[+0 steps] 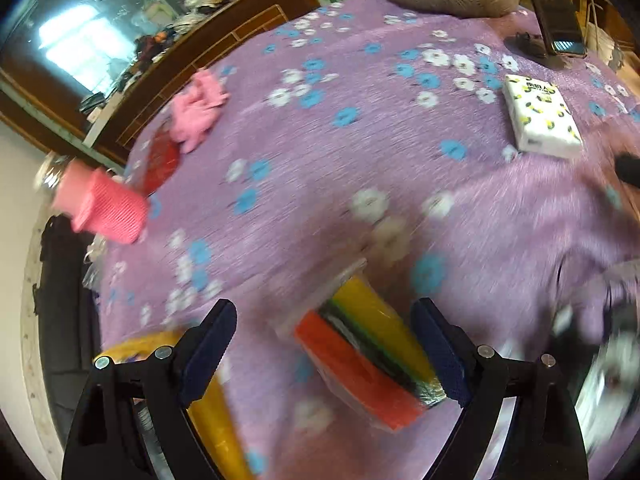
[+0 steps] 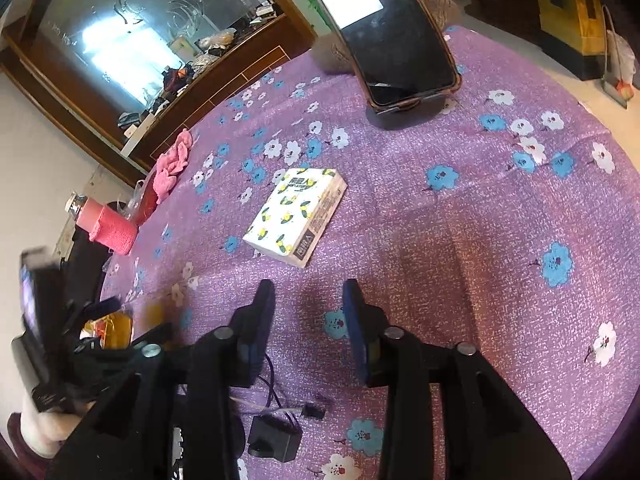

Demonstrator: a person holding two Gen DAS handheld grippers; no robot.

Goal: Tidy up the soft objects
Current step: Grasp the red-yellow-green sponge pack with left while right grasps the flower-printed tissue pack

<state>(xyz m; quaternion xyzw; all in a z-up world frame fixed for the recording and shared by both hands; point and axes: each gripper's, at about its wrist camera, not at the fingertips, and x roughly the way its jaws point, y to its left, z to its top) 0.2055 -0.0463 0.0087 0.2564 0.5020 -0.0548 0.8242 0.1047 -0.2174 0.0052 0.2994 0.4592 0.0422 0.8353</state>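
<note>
Jaws of the left gripper (image 1: pixel 324 344) stand wide around a sponge pack (image 1: pixel 368 364), not pressing it. Right gripper (image 2: pixel 308 304) jaws are parted, empty, before a tissue pack (image 2: pixel 298 214) amid bare cloth (image 2: pixel 460 240); only this view shows a charger (image 2: pixel 276 440).

My left view smears the wrapped orange, black and yellow sponge pack (image 1: pixel 360 356), so I can't read its wrapper. A yellow packet (image 1: pixel 212 420) sits half hidden behind my left finger. In my right view, the blurred dark device (image 2: pixel 36 320) is cut off at the edge.
</note>
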